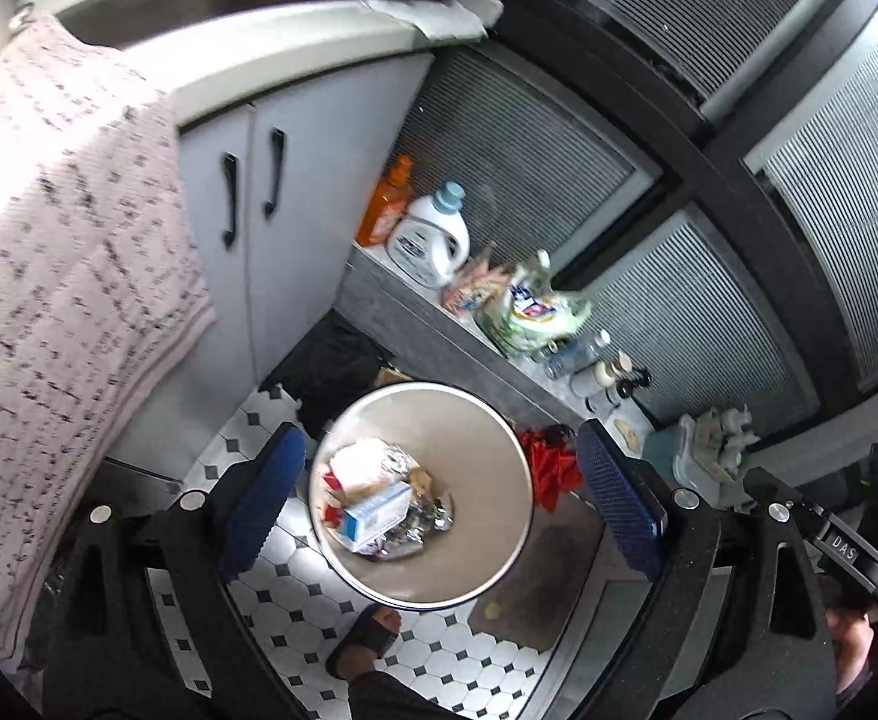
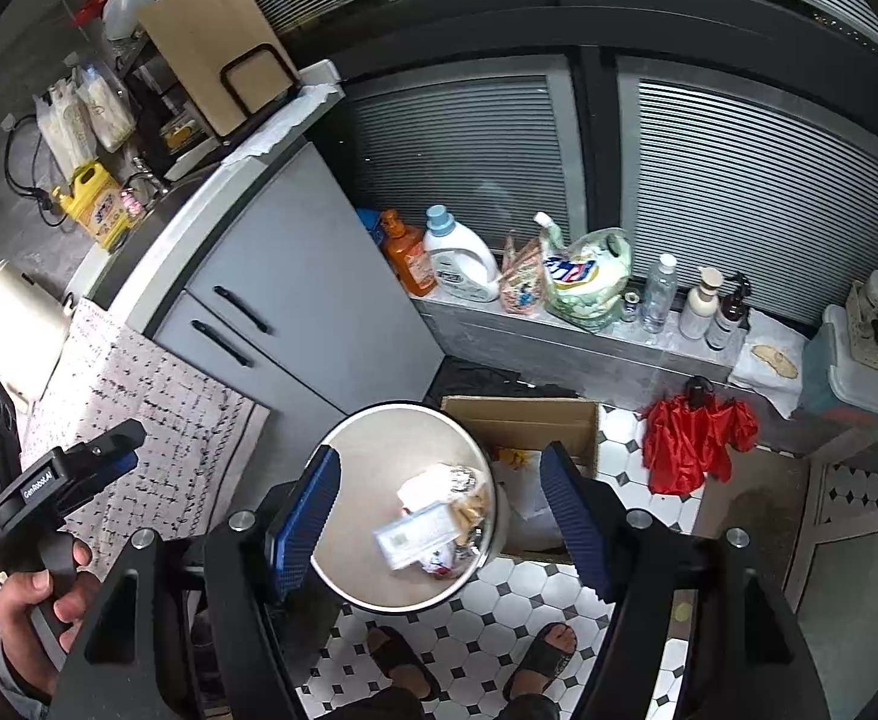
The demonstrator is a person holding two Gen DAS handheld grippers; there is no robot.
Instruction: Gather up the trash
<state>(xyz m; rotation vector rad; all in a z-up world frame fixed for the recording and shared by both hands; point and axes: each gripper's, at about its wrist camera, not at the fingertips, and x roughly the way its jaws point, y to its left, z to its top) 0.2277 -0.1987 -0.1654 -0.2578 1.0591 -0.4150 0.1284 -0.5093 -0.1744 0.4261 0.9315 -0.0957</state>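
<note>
A round beige trash bin [image 1: 487, 504] stands on the tiled floor, seen from above in both views [image 2: 372, 456]. Inside lie a small white and blue box [image 1: 378, 513], crumpled foil and paper scraps. In the right wrist view the box [image 2: 417, 534] looks blurred above or inside the bin. My left gripper [image 1: 439, 501] is open and empty, high above the bin, and also shows at the left of the right wrist view [image 2: 87, 468]. My right gripper [image 2: 442, 525] is open and empty above the bin.
A grey sink cabinet [image 1: 294, 192] with a patterned towel [image 1: 60, 276] stands left. A ledge [image 2: 559, 330] holds detergent bottles [image 2: 460, 258] and bags. A cardboard box [image 2: 535, 420] sits behind the bin, a red cloth [image 2: 691, 438] lies on the floor, and sandalled feet [image 2: 402, 660] are below.
</note>
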